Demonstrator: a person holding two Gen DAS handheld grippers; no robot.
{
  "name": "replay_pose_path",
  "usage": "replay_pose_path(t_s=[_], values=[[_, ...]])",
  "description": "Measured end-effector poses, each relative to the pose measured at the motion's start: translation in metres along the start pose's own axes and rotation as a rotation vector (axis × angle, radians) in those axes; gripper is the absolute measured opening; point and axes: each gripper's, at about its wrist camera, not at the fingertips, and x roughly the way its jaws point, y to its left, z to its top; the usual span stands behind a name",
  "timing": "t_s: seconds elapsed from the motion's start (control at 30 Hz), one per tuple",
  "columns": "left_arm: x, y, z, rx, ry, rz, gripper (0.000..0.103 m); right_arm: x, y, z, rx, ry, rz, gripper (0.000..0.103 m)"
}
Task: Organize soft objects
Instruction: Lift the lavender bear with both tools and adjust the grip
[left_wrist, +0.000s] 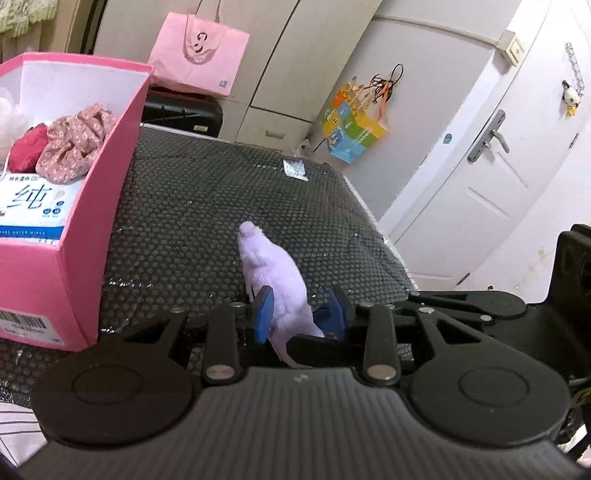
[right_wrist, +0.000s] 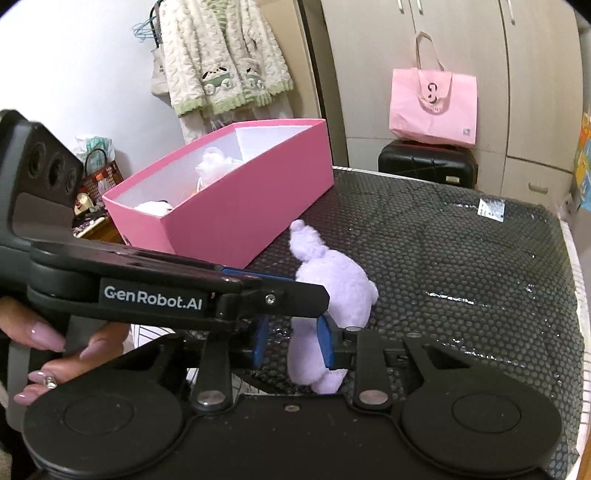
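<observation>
Nearest of all, both grippers have hold of the same lilac plush toy (left_wrist: 275, 273). The left gripper (left_wrist: 301, 315) has its blue pads narrowed onto the toy's lower body, and the right gripper (right_wrist: 293, 341) pinches a lower part of it between its own blue pads, the left gripper's arm crossing just above. A hand (right_wrist: 55, 354) with long pale nails grips the left gripper's handle at the edge of the right wrist view. The toy (soft, a bit squashed where it is pinched) stands head-up over the near part of the black dimpled mat (left_wrist: 207, 206).

Just beyond, to the left, sits the pink box (left_wrist: 92, 236), open-topped, already holding a floral fabric bundle (left_wrist: 75, 142), a red cloth (left_wrist: 27, 146) and a pack of wipes (left_wrist: 35, 206).

Farther back on the mat lies a small sachet (left_wrist: 295, 170). Behind the table a pink tote bag (right_wrist: 432, 107) rests on a black case (right_wrist: 424, 162), against the cupboards.
</observation>
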Motion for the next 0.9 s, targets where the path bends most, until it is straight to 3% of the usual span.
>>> replay_pose_path(t_s=[0.2, 0.27, 0.33, 0.4, 0.73, 0.9], values=[[0.013, 0.016, -0.003, -0.05, 0.013, 0.043, 0.032, 0.015, -0.01, -0.01, 0.015, -0.003, -0.038, 0.036], [0.015, 0.02, -0.003, -0.06, 0.015, 0.046, 0.032, 0.013, -0.009, -0.012, 0.001, -0.013, -0.032, 0.043], [0.017, 0.022, -0.003, -0.064, 0.011, 0.051, 0.032, 0.011, -0.011, -0.012, -0.003, -0.015, -0.009, 0.062], [0.019, 0.023, -0.002, -0.068, 0.001, 0.064, 0.032, 0.011, -0.013, -0.012, -0.002, -0.026, -0.026, 0.073], [0.037, 0.026, -0.008, -0.084, 0.016, 0.055, 0.034, 0.049, -0.035, -0.007, 0.03, 0.039, 0.003, 0.079], [0.043, 0.026, -0.011, -0.077, 0.019, 0.056, 0.04, 0.053, -0.031, -0.019, 0.014, 0.016, -0.021, 0.076]])
